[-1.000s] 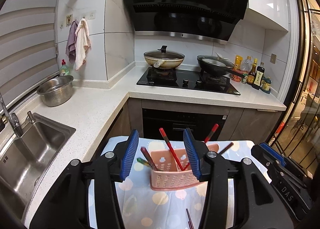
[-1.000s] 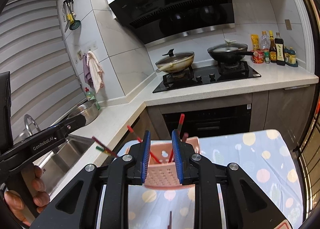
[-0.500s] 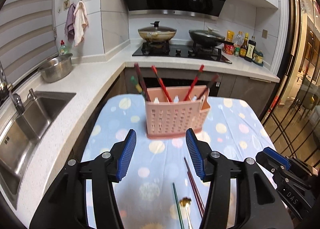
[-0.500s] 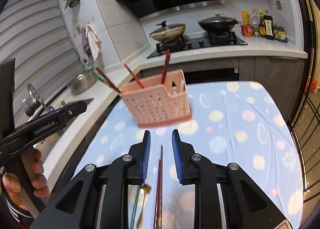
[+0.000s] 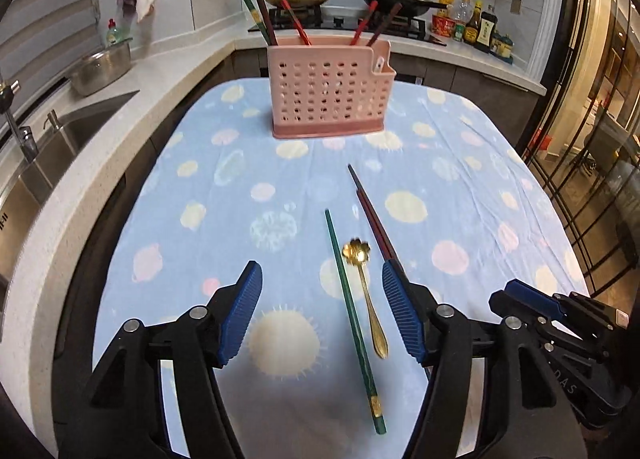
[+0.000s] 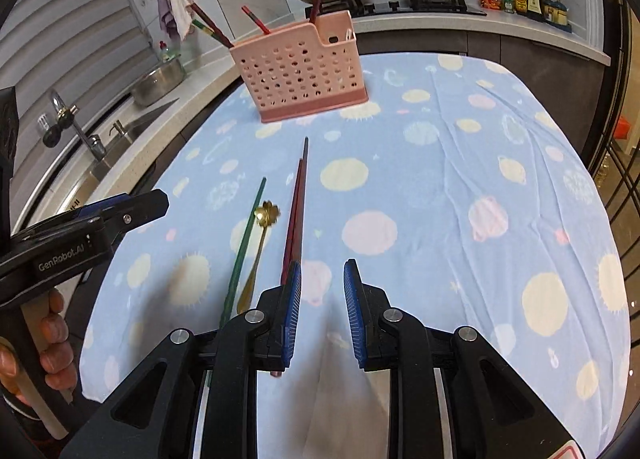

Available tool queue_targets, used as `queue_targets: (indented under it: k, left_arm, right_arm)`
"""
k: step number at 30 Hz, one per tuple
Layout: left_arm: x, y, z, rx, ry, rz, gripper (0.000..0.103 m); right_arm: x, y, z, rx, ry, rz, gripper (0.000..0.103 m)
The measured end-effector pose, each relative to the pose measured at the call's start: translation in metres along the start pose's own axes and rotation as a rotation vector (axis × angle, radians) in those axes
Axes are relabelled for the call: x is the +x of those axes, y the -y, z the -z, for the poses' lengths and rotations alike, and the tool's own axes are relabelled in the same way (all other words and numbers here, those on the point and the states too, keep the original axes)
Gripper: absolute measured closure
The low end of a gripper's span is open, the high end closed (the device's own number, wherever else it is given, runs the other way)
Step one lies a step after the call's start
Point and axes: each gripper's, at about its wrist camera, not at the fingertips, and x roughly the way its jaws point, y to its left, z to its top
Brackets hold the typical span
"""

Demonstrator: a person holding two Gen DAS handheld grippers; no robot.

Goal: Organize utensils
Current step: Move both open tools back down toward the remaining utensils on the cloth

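Near middle: a green chopstick [image 5: 352,299], a gold spoon [image 5: 366,295] and a red chopstick pair [image 5: 374,219] lie close together on the surface [image 5: 200,187].
Far end: a pink utensil holder [image 5: 328,89] stands upright, chopsticks leaning out above.
Left side: bare cloth, free.
Right side: bare cloth, wide and free.

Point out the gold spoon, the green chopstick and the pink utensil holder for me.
gold spoon [image 5: 356,251], left wrist view, on its flower-shaped bowl.
green chopstick [image 5: 349,299], left wrist view, mid-shaft.
pink utensil holder [image 6: 304,71], right wrist view, on its perforated front wall.
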Motion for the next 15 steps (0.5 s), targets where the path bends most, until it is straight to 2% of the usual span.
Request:
queue_targets:
  k: [9, 15]
  left_arm:
    - [0.024, 0.016, 0.058, 0.023, -0.132, 0.015, 0.038]
    - [0.031, 0.023, 0.072, 0.048, -0.157, 0.005, 0.038]
  right_arm:
    - [0.012, 0.001, 0.030, -0.010, -0.054, 0.004, 0.081]
    - [0.020, -0.007, 0.032, -0.037, -0.066, -0.008, 0.081]
